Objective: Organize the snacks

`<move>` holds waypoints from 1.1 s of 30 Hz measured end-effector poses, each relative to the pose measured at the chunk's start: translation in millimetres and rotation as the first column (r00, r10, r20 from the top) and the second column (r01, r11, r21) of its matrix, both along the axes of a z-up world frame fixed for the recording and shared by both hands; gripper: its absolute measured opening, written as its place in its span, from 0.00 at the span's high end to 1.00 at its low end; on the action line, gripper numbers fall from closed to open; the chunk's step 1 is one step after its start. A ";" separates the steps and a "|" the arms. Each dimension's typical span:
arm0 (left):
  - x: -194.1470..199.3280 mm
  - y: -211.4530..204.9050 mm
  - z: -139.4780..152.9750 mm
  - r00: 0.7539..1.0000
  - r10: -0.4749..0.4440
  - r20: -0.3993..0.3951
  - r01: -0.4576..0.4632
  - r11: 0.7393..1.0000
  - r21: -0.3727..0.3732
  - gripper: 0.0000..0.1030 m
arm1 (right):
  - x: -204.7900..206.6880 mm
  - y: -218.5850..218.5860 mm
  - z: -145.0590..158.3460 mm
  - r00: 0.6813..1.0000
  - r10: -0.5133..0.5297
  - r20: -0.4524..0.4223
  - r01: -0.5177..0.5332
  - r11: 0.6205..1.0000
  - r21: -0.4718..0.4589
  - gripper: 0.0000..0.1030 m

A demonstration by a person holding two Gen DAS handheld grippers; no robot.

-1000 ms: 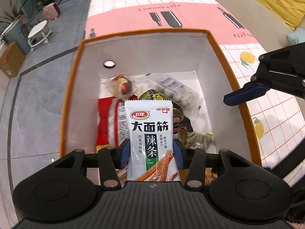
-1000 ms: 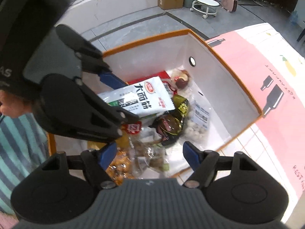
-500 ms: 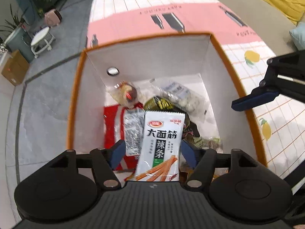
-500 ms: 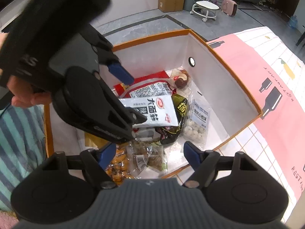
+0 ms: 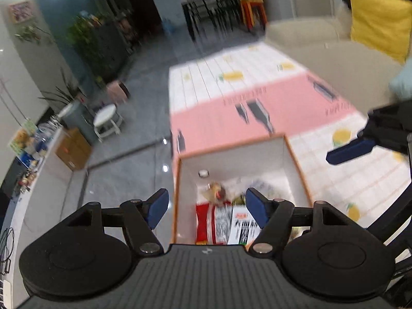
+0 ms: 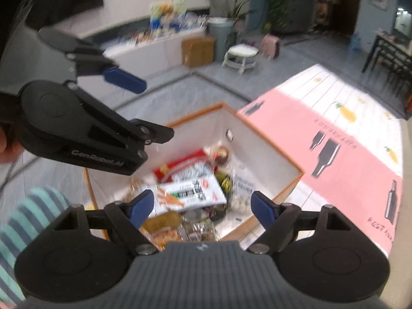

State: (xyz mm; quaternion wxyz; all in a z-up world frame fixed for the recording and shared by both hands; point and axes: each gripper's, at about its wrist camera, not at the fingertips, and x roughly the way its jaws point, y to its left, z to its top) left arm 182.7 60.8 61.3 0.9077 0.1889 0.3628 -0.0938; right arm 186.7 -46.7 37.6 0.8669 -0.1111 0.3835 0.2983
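While both sets of jaws hang released above the box (image 6: 273,152), the white packet (image 6: 190,193) below them lies loose and could slide.

**Where everything sits**

The box (image 6: 267,152) sits on the tablecloth (image 6: 342,139) at its floor-side edge, snacks piled inside. The noodle-stick packet (image 6: 190,193) lies on top of the heap. A stool (image 6: 242,54) stands on the floor beyond, a cardboard carton (image 6: 198,51) just beside it.
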 end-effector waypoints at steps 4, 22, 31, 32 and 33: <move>-25.5 -4.5 31.3 0.993 0.028 0.114 -0.023 0.999 -0.041 0.17 | -23.2 -17.9 29.7 0.995 -0.077 0.069 0.070 0.994 0.089 0.09; -111.7 -16.5 44.1 0.934 0.238 0.267 -0.176 0.955 -0.238 0.10 | -137.3 -69.6 44.8 0.868 -0.395 0.299 0.334 0.913 0.235 0.04; -108.2 -10.4 0.2 0.959 0.260 0.112 -0.232 0.950 -0.211 0.10 | -153.7 -62.6 16.1 0.858 -0.402 0.319 0.365 0.915 0.172 0.04; -108.4 -11.0 -5.2 0.961 0.259 0.097 -0.235 0.950 -0.206 0.10 | -152.1 -61.5 12.2 0.866 -0.400 0.301 0.364 0.916 0.170 0.04; -108.7 -13.1 -11.3 0.963 0.259 0.081 -0.238 0.950 -0.202 0.09 | -152.2 -61.4 9.2 0.873 -0.397 0.284 0.363 0.917 0.166 0.04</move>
